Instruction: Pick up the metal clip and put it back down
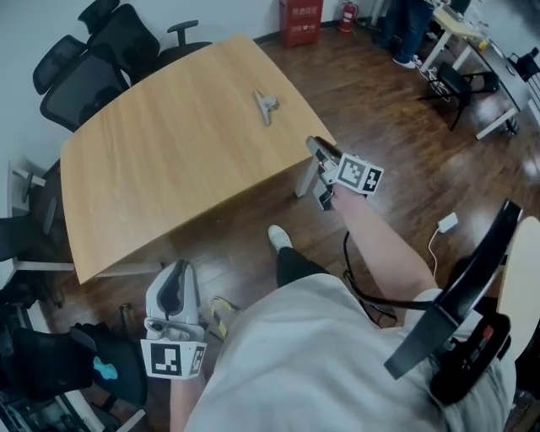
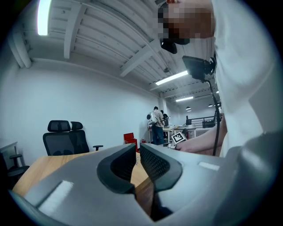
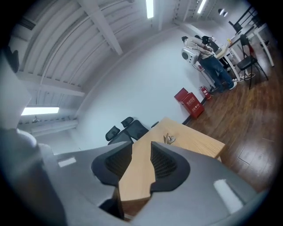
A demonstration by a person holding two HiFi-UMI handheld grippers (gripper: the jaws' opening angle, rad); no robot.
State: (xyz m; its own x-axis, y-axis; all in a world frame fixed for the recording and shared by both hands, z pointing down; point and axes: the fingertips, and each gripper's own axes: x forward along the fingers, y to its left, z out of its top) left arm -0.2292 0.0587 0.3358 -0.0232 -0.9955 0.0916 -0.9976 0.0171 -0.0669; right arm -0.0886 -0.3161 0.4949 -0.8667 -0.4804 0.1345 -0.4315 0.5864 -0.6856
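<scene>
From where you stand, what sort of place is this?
Probably an open office or workshop: a wooden table with black office chairs beside it, more desks across the floor, and a red box by the wall.

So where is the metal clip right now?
The metal clip lies on the wooden table, near its far right edge in the head view, apart from the open right gripper.

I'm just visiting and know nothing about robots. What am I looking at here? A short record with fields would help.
Setting: light wood table, black office chairs at its far side
Metal clip: lying on the table, nothing touching it
Right hand-held gripper: jaws apart, empty, pointed toward the clip
Left hand-held gripper: low by the person's side, narrow gap between jaws, empty
Task stage: clip not held
</scene>
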